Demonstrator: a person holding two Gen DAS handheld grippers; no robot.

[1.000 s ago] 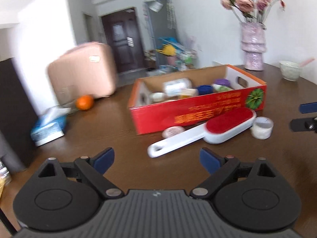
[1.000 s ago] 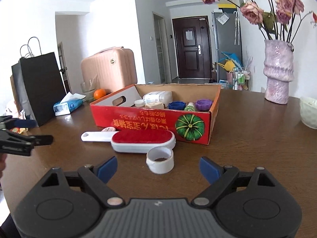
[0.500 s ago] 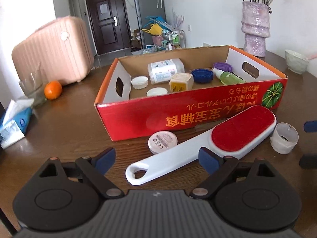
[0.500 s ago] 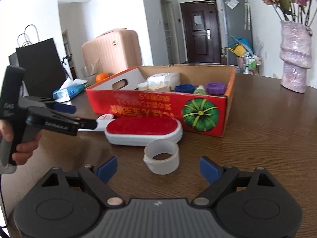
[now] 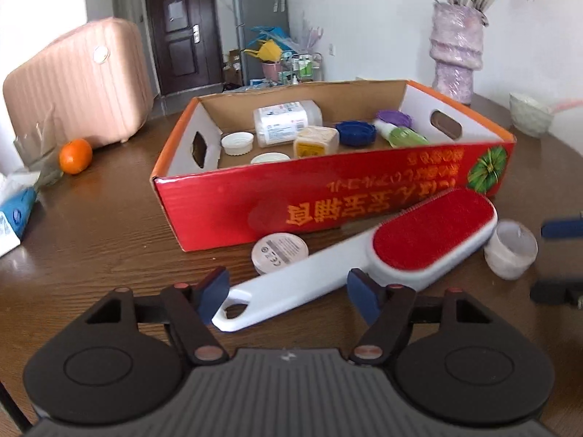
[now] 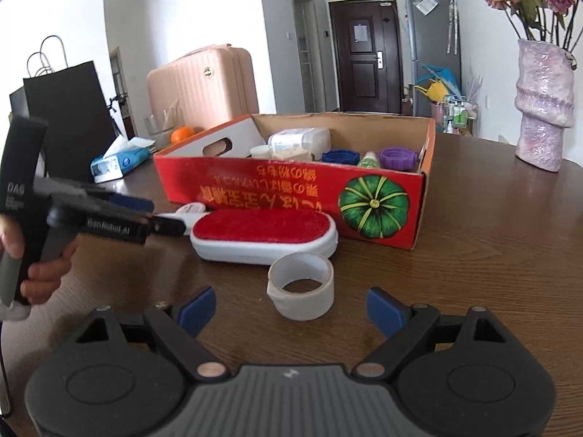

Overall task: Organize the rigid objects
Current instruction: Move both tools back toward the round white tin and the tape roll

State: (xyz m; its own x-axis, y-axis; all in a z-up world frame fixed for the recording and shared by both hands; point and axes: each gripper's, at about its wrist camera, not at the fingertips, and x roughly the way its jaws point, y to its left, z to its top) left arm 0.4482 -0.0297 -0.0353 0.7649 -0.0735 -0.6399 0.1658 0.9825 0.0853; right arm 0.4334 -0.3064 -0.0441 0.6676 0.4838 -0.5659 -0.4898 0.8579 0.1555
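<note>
A red cardboard box (image 5: 328, 200) on the brown table holds a bottle, caps and jars. In front of it lie a white lint brush with a red pad (image 5: 364, 262), a round white tin (image 5: 280, 251) and a roll of white tape (image 6: 301, 286). My left gripper (image 5: 288, 296) is open, its fingers on either side of the brush handle, not touching. From the right wrist view the left gripper (image 6: 156, 215) reaches the handle end. My right gripper (image 6: 291, 309) is open and empty, just short of the tape roll.
A pink vase with flowers (image 6: 543, 105) and a white bowl (image 5: 530, 114) stand at the right. An orange (image 5: 75, 151), a tissue pack (image 6: 120, 160) and a black paper bag (image 6: 69, 120) are at the left. A pink suitcase (image 5: 76, 83) stands behind.
My left gripper swung toward the box and moved in until its open fingers straddle the brush handle. My right gripper moved closer to the tape roll.
</note>
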